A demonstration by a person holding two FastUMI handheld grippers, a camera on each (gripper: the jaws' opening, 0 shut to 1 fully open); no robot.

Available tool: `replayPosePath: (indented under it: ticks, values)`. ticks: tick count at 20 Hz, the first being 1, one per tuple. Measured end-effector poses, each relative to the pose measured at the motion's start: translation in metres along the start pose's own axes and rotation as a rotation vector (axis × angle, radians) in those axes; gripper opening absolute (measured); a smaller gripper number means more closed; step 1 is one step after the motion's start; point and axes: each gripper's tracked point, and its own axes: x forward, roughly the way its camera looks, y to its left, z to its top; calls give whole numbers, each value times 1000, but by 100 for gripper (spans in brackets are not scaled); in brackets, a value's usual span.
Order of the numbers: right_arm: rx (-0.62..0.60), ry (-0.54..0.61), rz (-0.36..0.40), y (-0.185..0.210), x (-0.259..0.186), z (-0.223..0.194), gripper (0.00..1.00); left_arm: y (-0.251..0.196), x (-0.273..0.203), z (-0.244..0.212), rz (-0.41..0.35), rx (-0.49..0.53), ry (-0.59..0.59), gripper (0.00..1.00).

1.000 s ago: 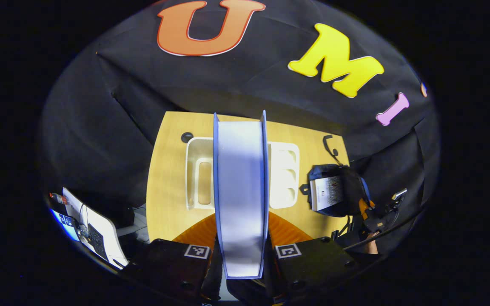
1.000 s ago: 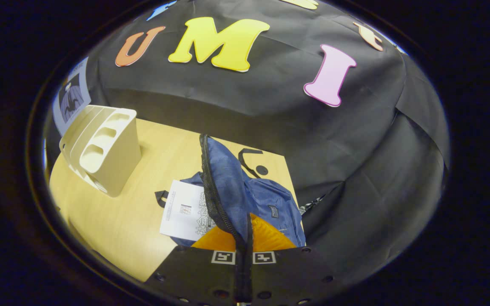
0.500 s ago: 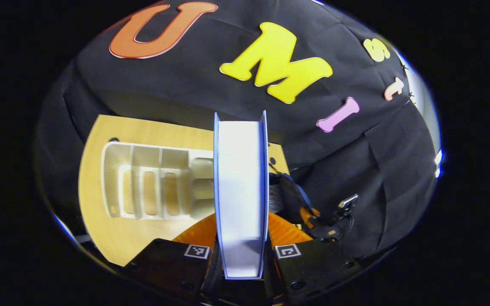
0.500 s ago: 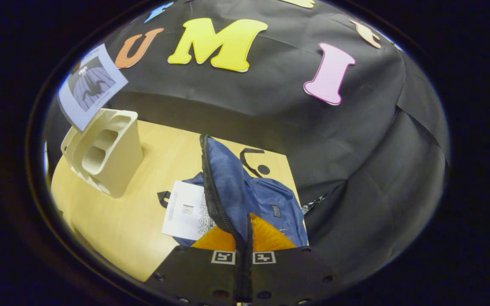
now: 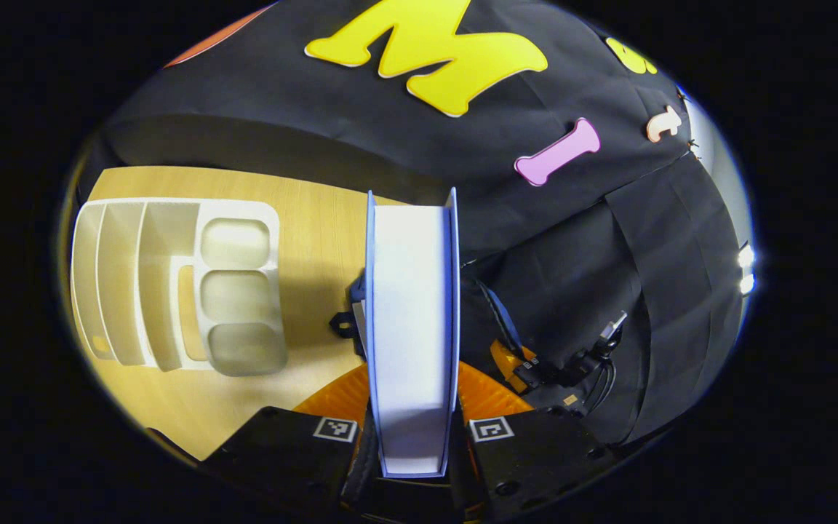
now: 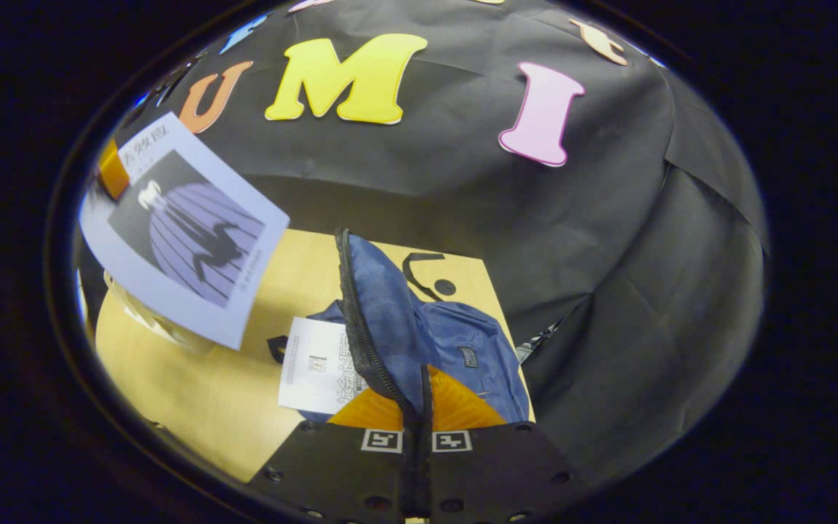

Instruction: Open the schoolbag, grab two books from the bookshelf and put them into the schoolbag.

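1. Left gripper (image 5: 412,444) grips a thick book (image 5: 412,327) between its two fingers, one on each cover; the page edge faces the camera and the book stands upright along the gripper's axis.
2. In the right gripper view the same book (image 6: 182,229) appears at upper left, in the air above the table (image 6: 193,393), cover towards the camera and tilted. Part of the left gripper (image 6: 111,169) shows at the book's upper left corner.
3. Right gripper (image 6: 416,437) has its jaws nearly together, clamped on the zipper edge of the schoolbag's flap (image 6: 379,320), which rises upright from between the fingers.
4. Schoolbag (image 6: 473,356), blue fabric, lies on the far right part of the table, next to the black booth wall (image 6: 608,291). A black strap (image 6: 419,266) curls on the table just beyond it.
5. First book (image 6: 317,367), white-covered, lies partly inside the schoolbag's opening, its left half out over the table.
6. Bookshelf (image 5: 179,280), cream plastic with several divided slots, stands on the table to the left of the held book in the left gripper view. In the right gripper view a small part of it (image 6: 153,324) shows under the raised book.
7. Right gripper (image 5: 557,371) with its cable shows in the left gripper view, to the right of the held book, against the dark wall. A dark part of the schoolbag (image 5: 350,313) shows just left of the book.
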Motion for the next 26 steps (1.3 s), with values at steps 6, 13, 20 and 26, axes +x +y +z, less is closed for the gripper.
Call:
replayPosePath:
  ticks: [6,13,20,26]
  values:
    - [14,0,4,-7,-1,2,0,-15,96,-44,-94,-70,49,42]
    - [26,4,10,-10,1,6,0,-22,161,-56,-193,-172,22,42]
    - [12,7,26,-5,-1,8,0,-21,200,-62,-250,-256,34,42]
    - [-11,6,57,12,-4,11,0,-32,228,-68,-320,-264,36,42]
